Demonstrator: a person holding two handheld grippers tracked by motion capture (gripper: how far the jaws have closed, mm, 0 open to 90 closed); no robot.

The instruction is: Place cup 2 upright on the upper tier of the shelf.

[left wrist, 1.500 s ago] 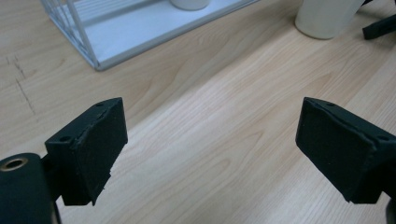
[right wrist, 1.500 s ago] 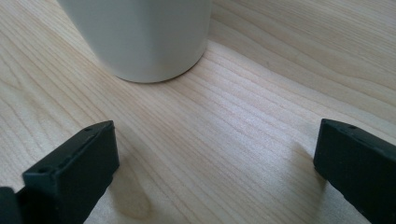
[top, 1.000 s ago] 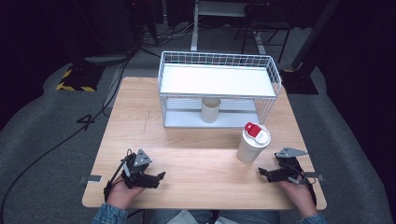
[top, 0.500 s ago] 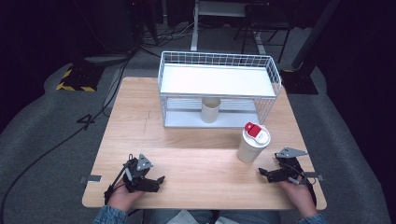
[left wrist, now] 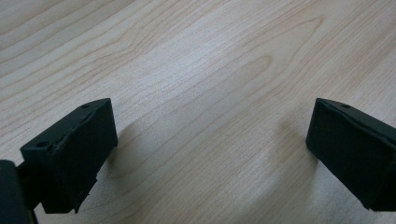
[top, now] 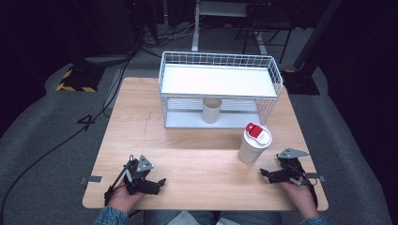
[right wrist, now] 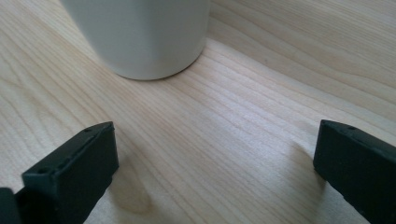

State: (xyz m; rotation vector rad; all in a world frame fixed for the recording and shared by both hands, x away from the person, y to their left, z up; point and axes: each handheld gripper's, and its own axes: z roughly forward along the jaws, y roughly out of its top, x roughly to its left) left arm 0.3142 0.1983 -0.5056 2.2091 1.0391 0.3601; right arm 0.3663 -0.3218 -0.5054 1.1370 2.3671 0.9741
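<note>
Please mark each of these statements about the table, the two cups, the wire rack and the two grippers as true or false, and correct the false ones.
1. The white cup with the red-marked lid stands on the table, in front of the wire rack. True.
2. The right gripper is shut on that cup. False: its jaws stand open, with bare wood between them; the cup is ahead of them, untouched.
3. A beige cup stands on the rack's lower shelf. True.
4. The beige cup has a lid. False: it is open at the top.
5. The left gripper holds something. False: its jaws have just been opening, and between them is bare table.
</note>
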